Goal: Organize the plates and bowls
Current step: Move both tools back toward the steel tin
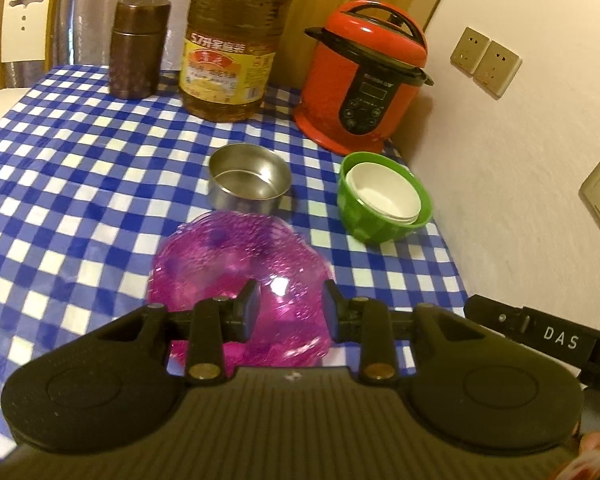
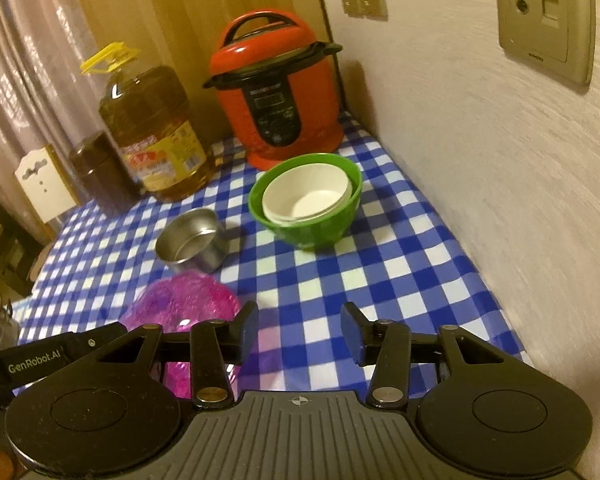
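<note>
Left wrist view, bottom centre: left gripper [image 1: 289, 307], black two-finger jaws apart, nothing clamped; the translucent pink textured plastic plate [image 1: 236, 264] lies flat on the blue-and-white checked tablecloth [image 1: 80, 184] under and past the fingertips, pads not pressing it. Lower right edge: part of the other black tool.

Right wrist view, bottom centre: right gripper [image 2: 299, 330], jaws apart, empty, only tablecloth between them. Pink plate sits at lower left, partly behind the left finger.

Mid frame, left view: round shiny steel bowl [image 1: 250, 182], upright, empty, just beyond the plate. To its right, green plastic bowl [image 1: 384, 200] with white bowls [image 1: 384, 194] nested inside, near the wall.

Far back: red electric pressure cooker [image 1: 364, 76] upper right, big cooking oil bottle with yellow label [image 1: 232, 44] centre, dark brown cylindrical canister [image 1: 138, 46] upper left. Beige wall sockets [image 1: 486, 62] at right.
</note>
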The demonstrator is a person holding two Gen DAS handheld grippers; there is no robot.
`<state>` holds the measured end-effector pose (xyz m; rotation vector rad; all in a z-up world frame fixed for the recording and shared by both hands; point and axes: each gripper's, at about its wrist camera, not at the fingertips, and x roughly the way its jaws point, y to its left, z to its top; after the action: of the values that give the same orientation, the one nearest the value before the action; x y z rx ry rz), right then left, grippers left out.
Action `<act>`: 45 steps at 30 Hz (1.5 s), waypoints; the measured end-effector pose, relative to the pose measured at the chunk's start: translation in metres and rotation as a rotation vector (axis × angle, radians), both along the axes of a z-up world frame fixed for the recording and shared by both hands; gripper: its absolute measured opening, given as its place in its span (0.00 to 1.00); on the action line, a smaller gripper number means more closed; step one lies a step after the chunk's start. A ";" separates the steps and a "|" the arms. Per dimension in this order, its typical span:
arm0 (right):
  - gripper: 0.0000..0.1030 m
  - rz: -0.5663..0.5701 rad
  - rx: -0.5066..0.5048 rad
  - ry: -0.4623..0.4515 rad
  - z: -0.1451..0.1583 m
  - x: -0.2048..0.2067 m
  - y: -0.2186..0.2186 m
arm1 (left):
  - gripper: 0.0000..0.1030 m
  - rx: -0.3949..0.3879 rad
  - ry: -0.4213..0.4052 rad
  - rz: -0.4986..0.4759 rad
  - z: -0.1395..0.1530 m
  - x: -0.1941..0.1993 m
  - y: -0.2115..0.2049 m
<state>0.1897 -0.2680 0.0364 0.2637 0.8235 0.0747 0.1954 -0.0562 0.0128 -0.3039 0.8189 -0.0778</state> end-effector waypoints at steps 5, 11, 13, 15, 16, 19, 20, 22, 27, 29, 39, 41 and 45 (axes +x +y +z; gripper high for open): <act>0.45 0.028 -0.019 -0.008 0.002 -0.011 0.015 | 0.29 0.007 -0.010 0.018 0.008 -0.015 0.013; 0.45 0.054 -0.019 -0.026 0.010 -0.022 0.027 | 0.33 0.015 -0.025 0.030 0.023 -0.028 0.023; 0.45 0.059 -0.018 -0.030 0.013 -0.026 0.029 | 0.33 0.012 -0.029 0.034 0.027 -0.031 0.024; 0.45 0.068 -0.018 -0.034 0.015 -0.029 0.032 | 0.33 0.010 -0.037 0.039 0.030 -0.035 0.025; 0.45 0.073 -0.022 -0.037 0.017 -0.031 0.033 | 0.34 0.008 -0.039 0.041 0.031 -0.036 0.026; 0.45 0.082 -0.026 -0.041 0.020 -0.034 0.035 | 0.34 0.002 -0.039 0.040 0.032 -0.037 0.027; 0.45 0.081 -0.028 -0.042 0.021 -0.034 0.034 | 0.34 0.002 -0.039 0.039 0.032 -0.037 0.027; 0.45 0.077 -0.029 -0.046 0.024 -0.034 0.034 | 0.34 0.000 -0.040 0.037 0.032 -0.037 0.027; 0.45 0.079 -0.039 -0.058 0.029 -0.032 0.036 | 0.34 -0.007 -0.055 0.032 0.035 -0.032 0.027; 0.45 0.084 -0.039 -0.060 0.028 -0.027 0.038 | 0.35 -0.009 -0.056 0.037 0.034 -0.027 0.030; 0.45 0.094 0.002 -0.032 0.003 0.024 0.046 | 0.36 -0.015 -0.043 0.064 0.008 0.024 0.050; 0.45 0.090 0.017 -0.034 -0.003 0.039 0.047 | 0.37 -0.013 -0.046 0.069 0.001 0.037 0.054; 0.45 0.077 0.067 -0.041 -0.015 0.068 0.045 | 0.37 -0.020 -0.052 0.083 -0.016 0.062 0.061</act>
<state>0.2578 -0.2230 0.0211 0.2927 0.7911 0.1792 0.2571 0.0053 -0.0028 -0.3531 0.7538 -0.0159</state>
